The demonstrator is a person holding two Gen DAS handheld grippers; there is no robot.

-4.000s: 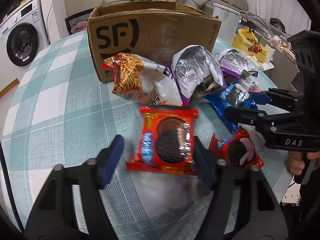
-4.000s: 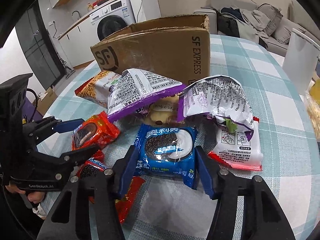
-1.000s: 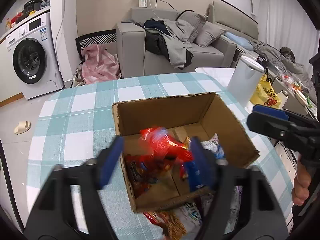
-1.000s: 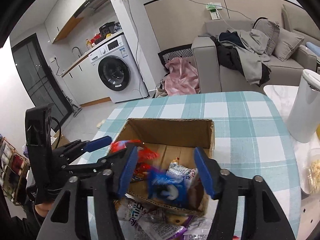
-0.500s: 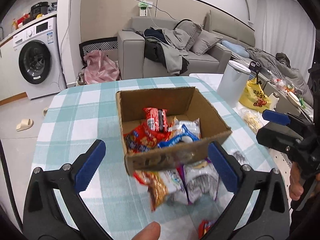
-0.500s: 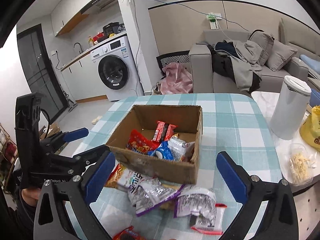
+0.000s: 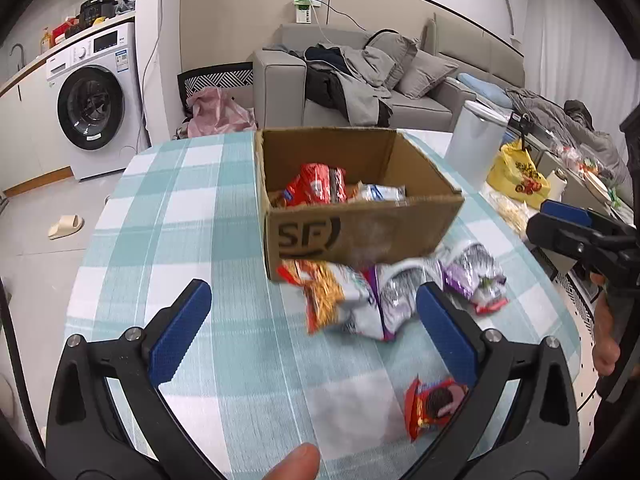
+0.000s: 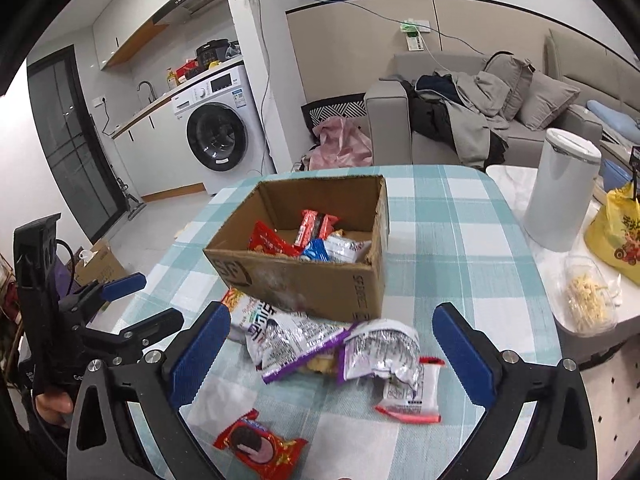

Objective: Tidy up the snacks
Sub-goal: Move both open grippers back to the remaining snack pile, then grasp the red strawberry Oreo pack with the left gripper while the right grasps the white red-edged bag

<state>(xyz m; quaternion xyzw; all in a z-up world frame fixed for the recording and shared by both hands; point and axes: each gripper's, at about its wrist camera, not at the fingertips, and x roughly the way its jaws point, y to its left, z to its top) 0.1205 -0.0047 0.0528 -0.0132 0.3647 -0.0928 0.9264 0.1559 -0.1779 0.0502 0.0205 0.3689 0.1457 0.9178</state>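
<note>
Left wrist view: my left gripper [image 7: 312, 320] has its blue-padded jaws wide apart and holds nothing. Ahead stands the brown corrugated cardboard box printed "SF" [image 7: 360, 236] on the teal-and-white checked tablecloth [image 7: 168, 240]. Inside it I see a red biscuit packet [image 7: 318, 190] and a white-and-blue packet [image 7: 380, 192], so part of the sorting is done. Outside, touching the box's front wall, lie an orange noodle-snack bag [image 7: 324, 292] and silver-and-purple foil bags [image 7: 468, 272]. A small red chocolate sandwich-biscuit packet [image 7: 434, 402] lies nearest me, just beside the right-hand finger. A fingertip [image 7: 296, 460] shows at the bottom edge.

Right wrist view: my right gripper [image 8: 332, 344] is also spread open and empty, hovering above the loose pile. The box holds several red, blue and white packets. Remaining on the cloth: the noodle-snack bag, two foil bags, a white packet with red ends [image 8: 412, 392] and the red sandwich-biscuit packet. The left gripper is visible at the left edge, clear of the pile.

I judge the task roughly half complete; five items remain. To the right, well apart from the box, stand a white cylindrical bin [image 8: 560, 192], a yellow plastic bag [image 8: 620, 232] and a clear tub of pale strips [image 8: 588, 300]. Nothing blocks access. The overlapping foil bags may lift together or slip.
</note>
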